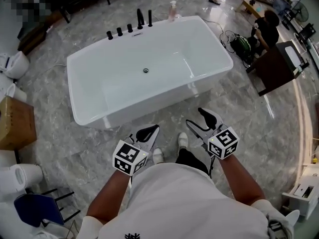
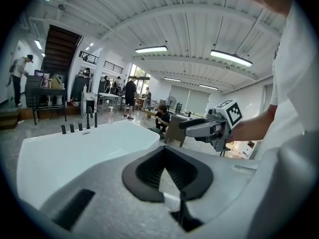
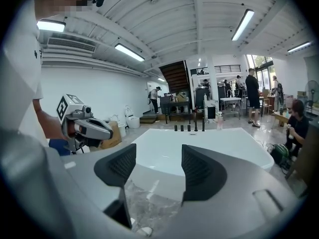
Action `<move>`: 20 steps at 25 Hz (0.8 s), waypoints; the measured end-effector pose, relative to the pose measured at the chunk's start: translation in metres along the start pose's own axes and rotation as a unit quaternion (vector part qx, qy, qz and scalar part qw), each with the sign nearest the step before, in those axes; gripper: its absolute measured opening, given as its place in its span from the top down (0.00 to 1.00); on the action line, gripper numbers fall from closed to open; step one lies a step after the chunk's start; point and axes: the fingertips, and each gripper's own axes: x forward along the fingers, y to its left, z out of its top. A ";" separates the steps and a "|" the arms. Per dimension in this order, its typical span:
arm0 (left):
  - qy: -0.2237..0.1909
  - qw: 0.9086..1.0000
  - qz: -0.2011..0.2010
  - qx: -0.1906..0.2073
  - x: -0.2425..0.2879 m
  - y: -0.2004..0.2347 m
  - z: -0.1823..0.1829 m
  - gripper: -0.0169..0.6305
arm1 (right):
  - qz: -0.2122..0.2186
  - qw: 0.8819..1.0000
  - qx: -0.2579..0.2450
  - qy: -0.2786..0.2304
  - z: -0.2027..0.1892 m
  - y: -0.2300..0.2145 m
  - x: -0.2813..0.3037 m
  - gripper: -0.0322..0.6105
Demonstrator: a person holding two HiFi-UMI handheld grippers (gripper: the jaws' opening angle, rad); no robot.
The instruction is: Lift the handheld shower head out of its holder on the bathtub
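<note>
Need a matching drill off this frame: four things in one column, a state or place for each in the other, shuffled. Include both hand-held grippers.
Things:
1. left hand-held gripper
2. right hand-held gripper
3. black fittings
4. cardboard box

States or places:
A. at the head view's left edge
B. jaws apart, nothing between them
C. on the far rim of the bathtub
D. jaws together

Pairs: 1-D, 2-B, 3-C, 4-A
</note>
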 end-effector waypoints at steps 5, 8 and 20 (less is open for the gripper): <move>-0.002 1.000 0.011 -0.002 0.035 0.020 0.020 0.96 | 0.015 1.000 0.000 -0.001 0.009 -0.041 0.021 0.48; -0.005 1.000 0.024 -0.006 0.065 0.027 0.042 0.96 | 0.032 0.999 -0.004 -0.001 0.020 -0.076 0.033 0.49; -0.013 0.995 0.088 -0.035 0.183 0.067 0.106 0.96 | 0.105 0.994 -0.024 0.002 0.060 -0.216 0.091 0.49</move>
